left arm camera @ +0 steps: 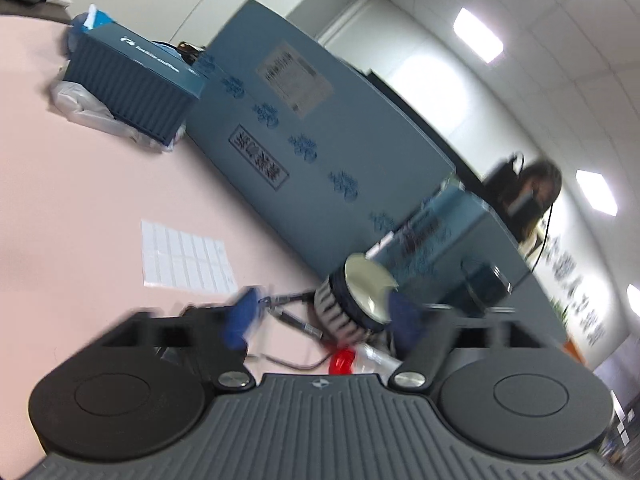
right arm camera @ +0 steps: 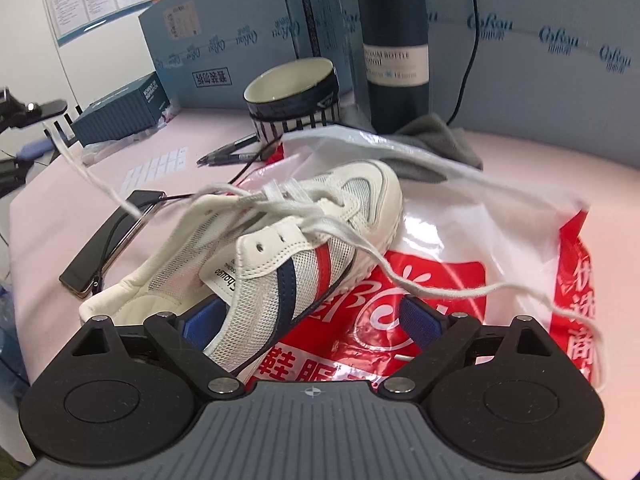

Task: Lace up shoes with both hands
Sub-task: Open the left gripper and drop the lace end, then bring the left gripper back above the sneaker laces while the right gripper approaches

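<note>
A white mesh shoe (right arm camera: 300,240) with red and navy stripes lies on a red-and-white plastic bag (right arm camera: 460,280). Its white lace (right arm camera: 288,200) is loosely threaded. One strand rises left toward my left gripper (right arm camera: 40,128) at the picture's edge. The other trails right over the bag. My right gripper (right arm camera: 312,320) is open at the shoe's heel: one blue pad (right arm camera: 204,320) sits inside the collar, the other stands clear of the shoe's side. In the blurred left wrist view my left gripper (left arm camera: 324,320) is open with nothing between its pads; the shoe is out of that view.
A striped mug (right arm camera: 292,96), a dark bottle (right arm camera: 394,60), pens (right arm camera: 232,152) and a grey cloth (right arm camera: 440,140) stand behind the shoe. A phone (right arm camera: 112,240) on a cable lies to its left. Blue cartons (right arm camera: 224,32) wall the back. A person (left arm camera: 532,200) sits far off.
</note>
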`<state>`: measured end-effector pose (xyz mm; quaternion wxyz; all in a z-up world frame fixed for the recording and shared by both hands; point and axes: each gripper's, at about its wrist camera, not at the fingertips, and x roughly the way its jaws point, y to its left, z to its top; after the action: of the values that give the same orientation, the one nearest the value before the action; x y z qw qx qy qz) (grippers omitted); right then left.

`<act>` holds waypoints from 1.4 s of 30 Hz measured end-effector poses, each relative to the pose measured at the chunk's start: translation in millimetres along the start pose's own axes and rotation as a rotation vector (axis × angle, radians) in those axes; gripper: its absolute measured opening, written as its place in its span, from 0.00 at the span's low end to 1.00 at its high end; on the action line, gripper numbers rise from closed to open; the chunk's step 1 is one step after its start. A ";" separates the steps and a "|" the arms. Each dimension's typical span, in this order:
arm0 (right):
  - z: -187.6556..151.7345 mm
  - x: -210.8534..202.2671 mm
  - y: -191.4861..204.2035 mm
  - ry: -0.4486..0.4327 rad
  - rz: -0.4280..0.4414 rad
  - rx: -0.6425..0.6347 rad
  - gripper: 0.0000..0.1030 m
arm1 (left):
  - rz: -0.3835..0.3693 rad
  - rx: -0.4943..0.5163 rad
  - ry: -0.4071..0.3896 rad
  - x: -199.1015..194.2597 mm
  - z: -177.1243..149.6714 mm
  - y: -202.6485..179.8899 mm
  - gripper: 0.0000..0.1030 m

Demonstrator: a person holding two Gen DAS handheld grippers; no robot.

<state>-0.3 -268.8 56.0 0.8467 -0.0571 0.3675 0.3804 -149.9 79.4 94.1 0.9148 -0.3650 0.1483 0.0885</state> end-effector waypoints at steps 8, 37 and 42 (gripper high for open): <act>-4.7 -15.8 1.8 -0.038 0.061 0.038 0.92 | -0.055 0.247 0.156 5.1 -33.7 -44.8 0.81; 5.3 -25.4 -3.7 -0.016 -0.076 -0.029 0.88 | -0.147 0.555 0.442 58.6 -116.5 -109.9 0.61; 9.4 -32.6 -11.8 -0.024 -0.144 -0.036 0.88 | -0.096 0.599 0.453 58.6 -127.1 -110.7 0.61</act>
<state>-1.2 -293.3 82.3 0.8750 -0.0943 0.3455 0.3258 -91.2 -85.1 57.8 0.9281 -0.0980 0.3490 -0.0847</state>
